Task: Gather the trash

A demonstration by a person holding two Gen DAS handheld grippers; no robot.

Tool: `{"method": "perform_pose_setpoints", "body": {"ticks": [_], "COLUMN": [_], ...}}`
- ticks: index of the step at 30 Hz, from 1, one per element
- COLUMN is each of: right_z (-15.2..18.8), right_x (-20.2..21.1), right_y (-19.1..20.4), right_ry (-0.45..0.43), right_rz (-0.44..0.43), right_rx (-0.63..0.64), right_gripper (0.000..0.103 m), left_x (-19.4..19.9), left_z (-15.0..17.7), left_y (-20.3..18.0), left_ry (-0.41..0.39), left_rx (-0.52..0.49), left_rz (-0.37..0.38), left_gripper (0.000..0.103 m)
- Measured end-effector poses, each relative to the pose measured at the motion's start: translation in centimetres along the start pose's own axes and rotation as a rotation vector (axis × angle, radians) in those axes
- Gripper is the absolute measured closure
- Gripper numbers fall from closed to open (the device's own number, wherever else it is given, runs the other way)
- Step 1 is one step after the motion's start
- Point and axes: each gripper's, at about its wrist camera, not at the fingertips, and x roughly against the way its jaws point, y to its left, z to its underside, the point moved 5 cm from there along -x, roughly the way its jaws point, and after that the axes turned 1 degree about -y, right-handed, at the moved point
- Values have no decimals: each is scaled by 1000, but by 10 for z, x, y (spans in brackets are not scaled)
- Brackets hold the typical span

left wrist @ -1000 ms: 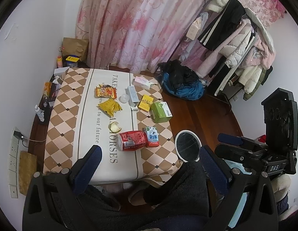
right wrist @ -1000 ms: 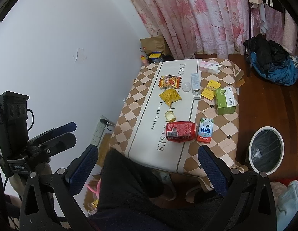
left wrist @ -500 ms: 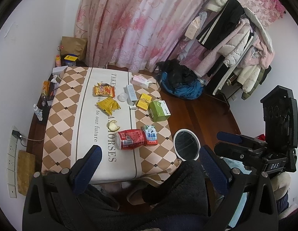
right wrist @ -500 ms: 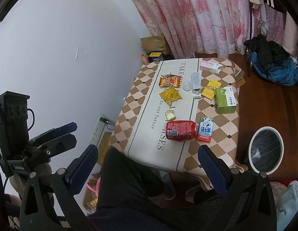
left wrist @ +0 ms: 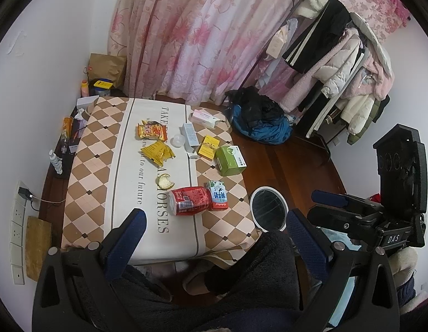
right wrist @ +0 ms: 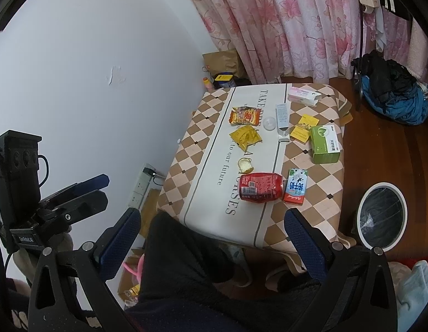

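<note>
Trash waiting on the checked table

Red aluminium drink can [left wrist: 190, 200] is seen lying at frame centre on the table [left wrist: 84, 193], touching a small carton [left wrist: 218, 199]. Light, slippery, dentable; its middle should be gripped. Both grippers, left gripper [left wrist: 214, 235] and right gripper [right wrist: 214, 235], are held wide, empty.

We look down on a low table [left wrist: 89, 166] under a brown-and-cream checked cloth, set against a plain white wall [right wrist: 103, 55]. Pink floral curtains [left wrist: 186, 41] hang behind it. The floor [left wrist: 291, 166] is dark reddish wood. To the right a clothes rack [left wrist: 338, 63] holds coats, with a blue and black heap [left wrist: 261, 121] below. A socket strip [left wrist: 17, 221] sits on the wall.
</note>
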Motion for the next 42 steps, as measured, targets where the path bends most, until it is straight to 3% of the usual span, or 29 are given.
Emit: {"method": "perform_pose_setpoints", "body": {"ticks": [29,32,36,40,42], "right_z": [-1,-2,-7,-19,-29], "right_x": [-3,-4,-16,-41,-57], "right_y": [6,5,-10,-44,-68], "right_ry": [-1,-7,-11,-28,-23], "right_rz": [-1,-1,62,160,185], "right_rx": [8,-3,-54,-109,-142], "right_gripper": [0,0,0,0,0], "left_x": [4,-2,-28,-75,-108], "left_z": [-1,-6,-21,-35,-45], "left_y": [5,13,37,64,76], "left_ry": [-3,-16,-40,-23,12], "left_rx": [3,3,17,20,5], "left_rz": [-4,-83,-268,-397,-423], "left_gripper": [0,0,0,0,0]}}
